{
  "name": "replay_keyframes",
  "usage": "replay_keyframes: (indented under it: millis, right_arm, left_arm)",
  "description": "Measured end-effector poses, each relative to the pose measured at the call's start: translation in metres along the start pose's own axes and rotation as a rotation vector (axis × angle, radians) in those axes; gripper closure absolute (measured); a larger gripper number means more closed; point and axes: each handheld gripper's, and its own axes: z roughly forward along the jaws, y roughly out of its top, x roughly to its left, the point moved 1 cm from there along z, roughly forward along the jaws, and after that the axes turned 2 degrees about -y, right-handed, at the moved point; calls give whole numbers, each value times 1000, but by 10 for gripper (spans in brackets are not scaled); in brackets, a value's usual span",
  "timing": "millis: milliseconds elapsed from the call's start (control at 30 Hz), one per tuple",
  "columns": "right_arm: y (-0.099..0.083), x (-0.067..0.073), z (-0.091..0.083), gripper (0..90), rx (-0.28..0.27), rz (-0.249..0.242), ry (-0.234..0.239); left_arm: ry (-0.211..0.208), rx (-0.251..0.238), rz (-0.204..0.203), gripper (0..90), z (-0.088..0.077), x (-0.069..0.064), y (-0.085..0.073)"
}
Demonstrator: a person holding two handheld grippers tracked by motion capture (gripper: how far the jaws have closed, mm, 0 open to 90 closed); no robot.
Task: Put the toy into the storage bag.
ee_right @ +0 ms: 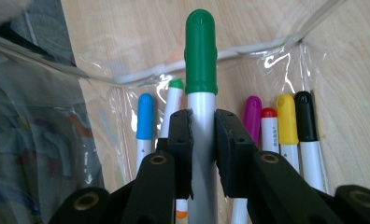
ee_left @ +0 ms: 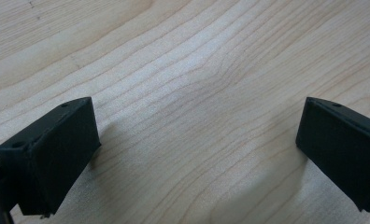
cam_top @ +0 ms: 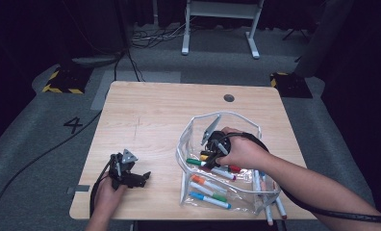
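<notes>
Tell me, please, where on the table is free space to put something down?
The table is bare across its far half, behind the clear pouch, and between the left gripper and the pouch. The right side is crowded: pouch, markers, and the right gripper holding a green-capped marker.

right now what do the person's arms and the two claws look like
Both forearms are bare, with no sleeves in the high view. The left claw is black, with a grey three-cornered plate on top and a black cable trailing off the table edge. Its fingers are blocky matte black pads. The right claw has black arms with brass-coloured rivets, ribbed pads and a thick black cable along the forearm.
</notes>
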Motion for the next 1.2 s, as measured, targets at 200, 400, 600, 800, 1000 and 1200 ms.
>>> replay_keyframes:
  millis: [200, 400, 600, 800, 1000, 1200]
  right_arm:
    - [1, -2, 16, 773, 99, -19, 0]
    - [4, -2, 30, 773, 150, -33, 5]
    - [1, -4, 41, 772, 196, -34, 0]
    - [-1, -5, 42, 594, 181, -59, -15]
    - [-1, 0, 17, 516, 42, -33, -38]
    - [-6, 4, -37, 504, -165, -3, -62]
  left_arm:
    - [-1, -1, -2, 0, 0, 0, 0]
    - [-1, -3, 0, 0, 0, 0, 0]
    - [0, -1, -1, 0, 0, 0, 0]
    - [-1, 0, 0, 0, 0, 0, 0]
    - [0, 0, 0, 0, 0, 0, 0]
    - [0, 0, 0, 0, 0, 0, 0]
